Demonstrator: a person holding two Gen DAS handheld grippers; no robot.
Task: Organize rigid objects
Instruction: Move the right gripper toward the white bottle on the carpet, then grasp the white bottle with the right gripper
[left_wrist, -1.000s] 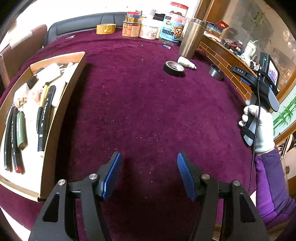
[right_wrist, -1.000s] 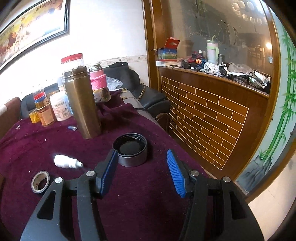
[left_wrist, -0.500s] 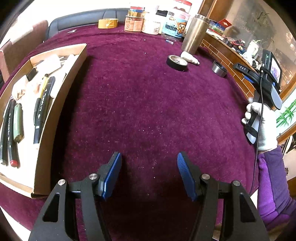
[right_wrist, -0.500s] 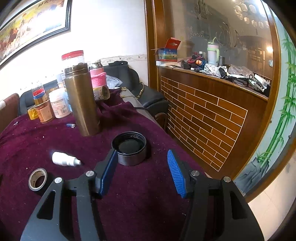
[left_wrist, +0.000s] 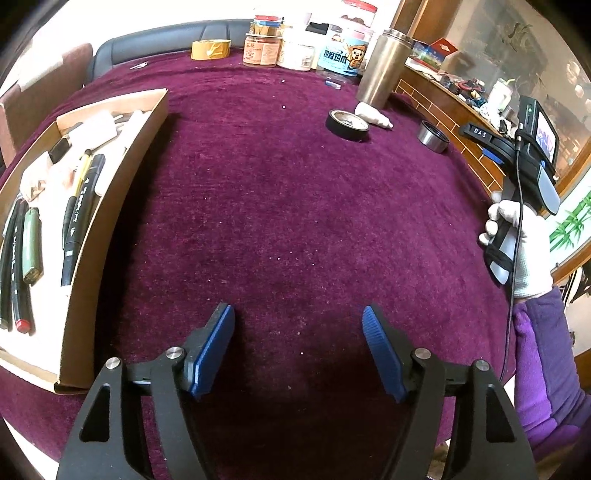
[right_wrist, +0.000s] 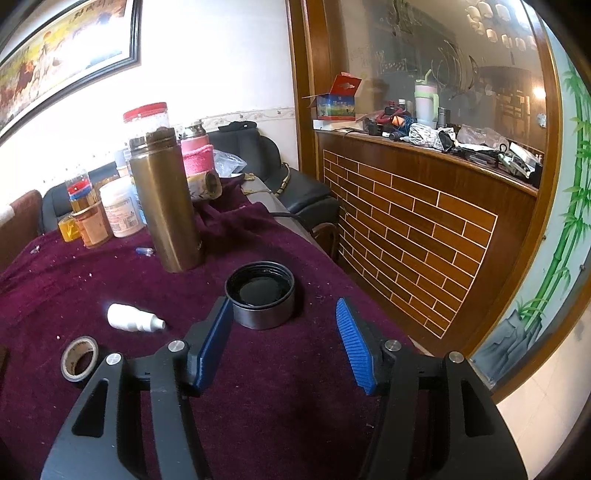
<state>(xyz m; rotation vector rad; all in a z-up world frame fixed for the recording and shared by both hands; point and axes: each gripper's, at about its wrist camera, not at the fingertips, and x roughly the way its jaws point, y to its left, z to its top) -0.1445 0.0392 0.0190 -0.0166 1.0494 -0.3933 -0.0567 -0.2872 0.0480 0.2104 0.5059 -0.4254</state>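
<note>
Left gripper (left_wrist: 298, 345) and right gripper (right_wrist: 284, 338) both spread, empty, right one near round metal flask lid (right_wrist: 260, 293).

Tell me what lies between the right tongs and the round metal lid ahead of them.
Nothing: in the right wrist view only bare purple cloth separates the open right tongs from the metal lid.

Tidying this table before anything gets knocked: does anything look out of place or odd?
The metal flask stands open, and its cap sits upside down, apart from it, near the table edge. A small white bottle lies on its side beside the black tape roll. Nothing looks spilled.
</note>
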